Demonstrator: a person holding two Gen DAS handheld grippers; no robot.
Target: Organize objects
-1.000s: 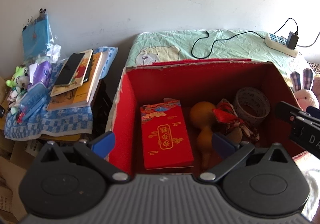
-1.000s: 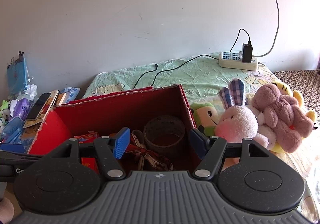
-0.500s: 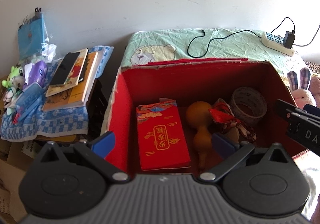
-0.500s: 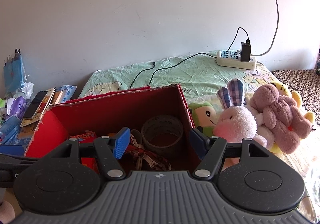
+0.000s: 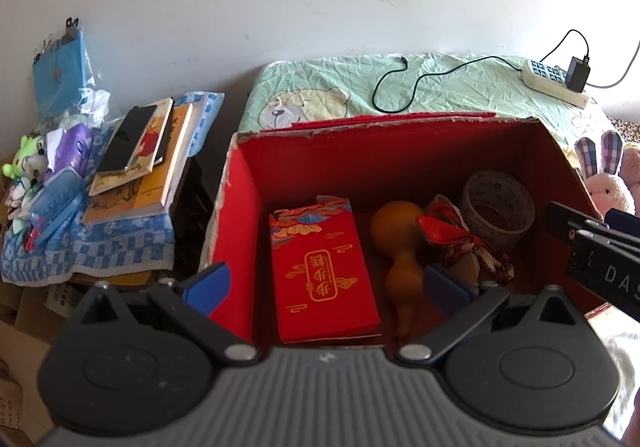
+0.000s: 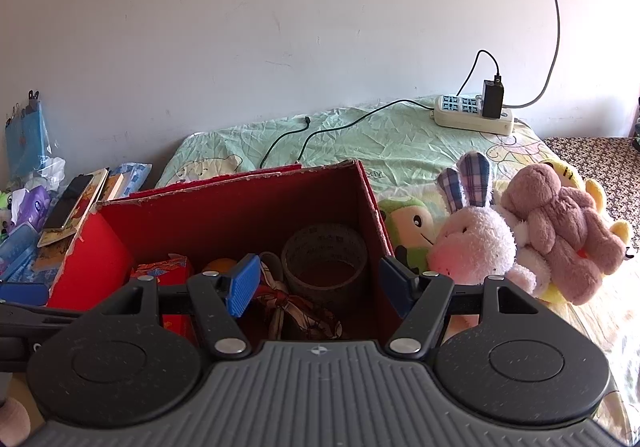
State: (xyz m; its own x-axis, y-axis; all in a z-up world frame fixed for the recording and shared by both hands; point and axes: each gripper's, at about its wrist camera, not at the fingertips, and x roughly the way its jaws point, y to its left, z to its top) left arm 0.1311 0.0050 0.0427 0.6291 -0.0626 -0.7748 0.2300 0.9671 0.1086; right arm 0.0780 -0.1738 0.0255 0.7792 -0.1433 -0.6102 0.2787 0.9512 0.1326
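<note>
Meanwhile both grippers, left gripper seemingly nearer red box, stay empty.

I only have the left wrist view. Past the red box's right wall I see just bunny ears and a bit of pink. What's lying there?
Observer: A pink bunny lies on the bed, with a brown plush touching it on the side away from the box.
Operator: Anything closer to that wall?
Observer: Yes, a green plush sits right against the wall's outside, beside the bunny.
Operator: Is the other tool loaded?
Observer: No. The right gripper has its jaws open and empty, pointing into the box towards the tape roll.
</note>
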